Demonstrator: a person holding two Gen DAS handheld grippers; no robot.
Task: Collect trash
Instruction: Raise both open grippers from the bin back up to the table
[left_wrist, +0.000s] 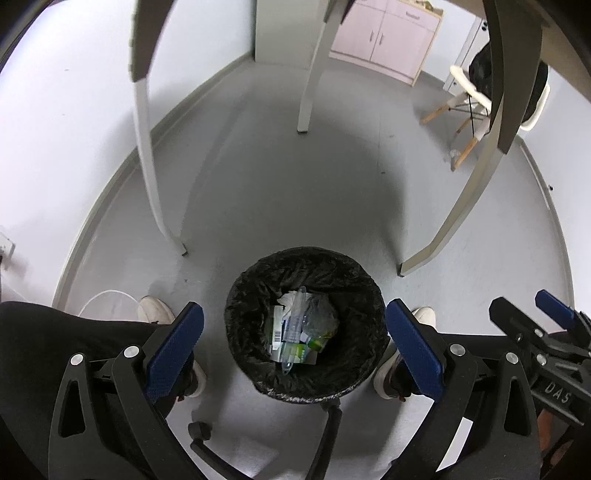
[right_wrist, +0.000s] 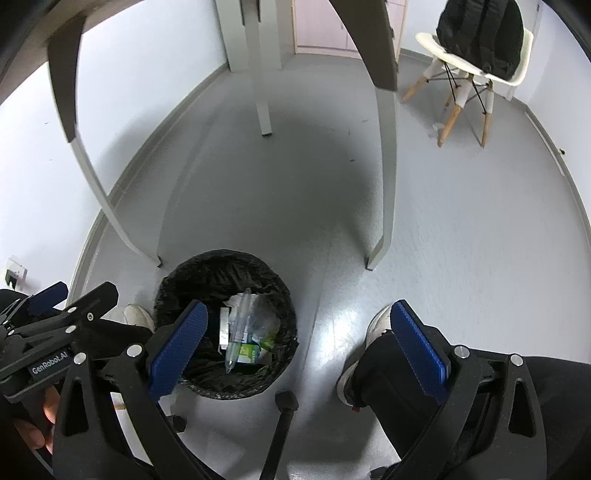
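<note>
One bin (left_wrist: 306, 325) is seen on the grey floor (left_wrist: 295, 192), lined with a black bag (left_wrist: 258, 295). Inside it are counted one clear plastic bottle (left_wrist: 295, 321), one crumpled white paper (left_wrist: 288, 301), one barcoded carton (left_wrist: 277, 328), a green-and-white pack (left_wrist: 295, 355) and a crinkled clear wrapper (left_wrist: 321, 314). Two tongs are noted. The left tongs (left_wrist: 295, 334) are spread wide above the bin, nothing between them. The right tongs (right_wrist: 299, 332) are likewise released and empty, just right of the bin. Two white shoes (left_wrist: 157, 310) flank the bin. One chair (right_wrist: 476, 66) carries one black backpack (right_wrist: 480, 33).
</note>
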